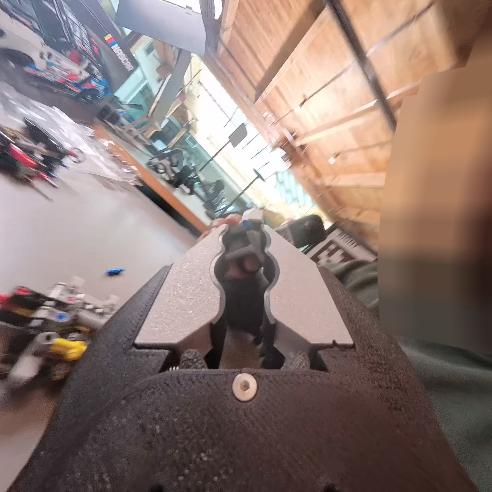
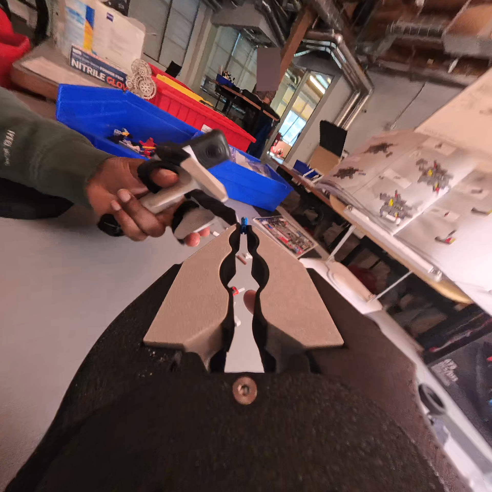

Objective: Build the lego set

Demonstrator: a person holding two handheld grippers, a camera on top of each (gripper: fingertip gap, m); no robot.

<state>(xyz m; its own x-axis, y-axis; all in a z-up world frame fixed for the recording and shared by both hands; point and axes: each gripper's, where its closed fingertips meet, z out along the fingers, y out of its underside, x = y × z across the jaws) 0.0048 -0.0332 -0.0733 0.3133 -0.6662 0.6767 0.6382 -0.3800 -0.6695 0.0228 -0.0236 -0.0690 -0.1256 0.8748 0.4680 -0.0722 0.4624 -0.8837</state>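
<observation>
In the right wrist view my right gripper (image 2: 242, 229) is shut on a small blue pin (image 2: 243, 225), held upright at its fingertips above the grey table (image 2: 66, 279). A hand holds my left gripper (image 2: 225, 213) just left of the pin, with its dark finger close beside it. In the left wrist view my left gripper (image 1: 246, 230) stands open. The right gripper's grey fingertips (image 1: 254, 239) and the blue pin (image 1: 247, 225) show in the gap between its fingers, and its pads do not press on the pin.
A blue bin (image 2: 119, 117) and a red bin (image 2: 199, 106) stand at the back left. A picture booklet (image 2: 287, 234) and small loose pieces (image 2: 243, 258) lie ahead. A brick model (image 1: 48, 314) and a loose blue piece (image 1: 115, 271) lie on the table. The tips of both grippers are at nearly the same place.
</observation>
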